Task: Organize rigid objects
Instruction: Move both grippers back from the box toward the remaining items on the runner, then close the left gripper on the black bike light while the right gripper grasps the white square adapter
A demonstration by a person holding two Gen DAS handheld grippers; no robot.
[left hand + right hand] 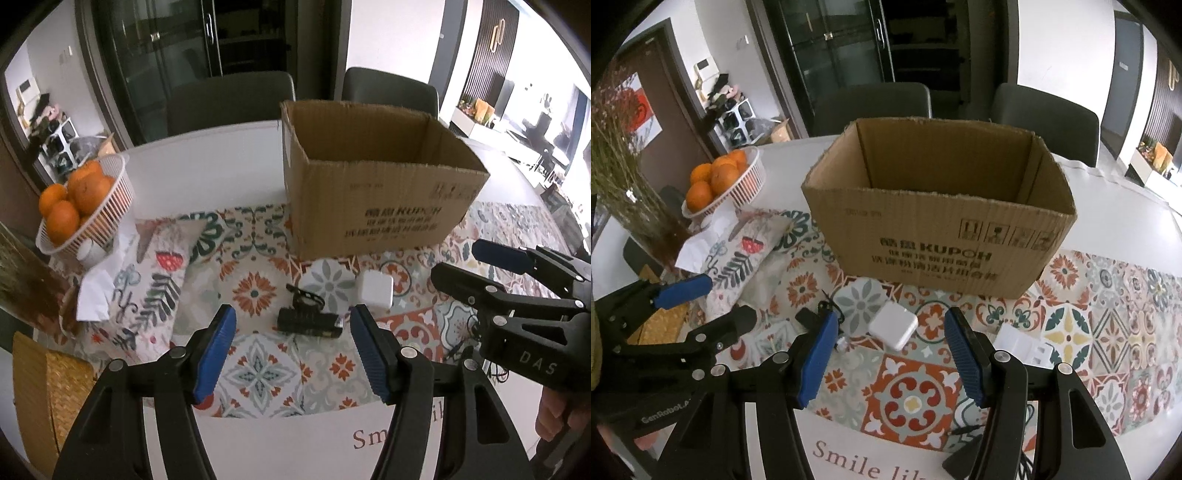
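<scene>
The cardboard box looked empty as far as its inside showed, so the sorting seemed hardly begun — the white charger, the black device and a white plug piece all lay on the patterned mat in front of the box. The left gripper hung open above the black device, jaws widening and touching nothing, and the right gripper stood open and empty over the white charger.

Black device, white charger — before box

We cannot see the floor inside the brown cardboard box; beside it, the blue finger pad hides part of the black gadget.
</scene>
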